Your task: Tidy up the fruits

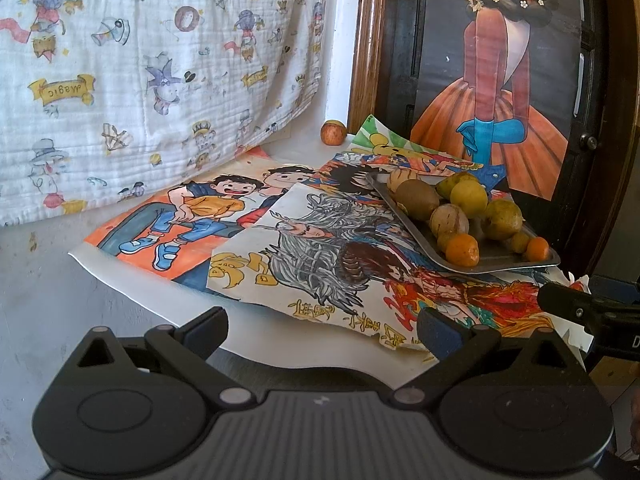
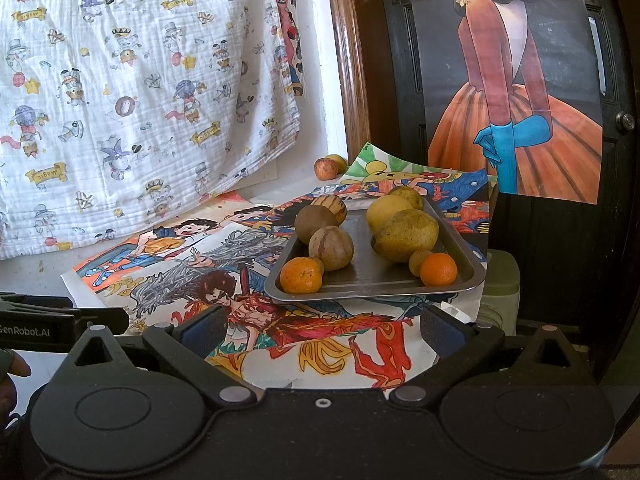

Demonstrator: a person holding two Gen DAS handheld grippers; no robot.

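A grey metal tray (image 2: 472, 276) (image 1: 500, 266) rests on coloured drawings and holds several fruits: two oranges (image 2: 301, 276) (image 2: 438, 269) at its front, brown round fruits (image 2: 331, 248) on the left, yellow-green ones (image 2: 405, 235) on the right. One orange (image 1: 462, 250) sits at the tray's near corner in the left wrist view. A red apple (image 2: 325, 168) (image 1: 333, 132) lies apart by the wall, with a yellow fruit (image 2: 339, 162) behind it. My left gripper (image 1: 322, 330) is open, short of the tray and to its left. My right gripper (image 2: 322, 328) is open and empty, just in front of the tray.
Overlapping cartoon drawings (image 1: 208, 216) cover the white tabletop (image 1: 44, 288). A patterned white cloth (image 1: 140, 60) hangs behind. A dark door with a poster of a figure in an orange dress (image 2: 516, 120) stands right. A pale green container (image 2: 502, 292) sits under the table edge.
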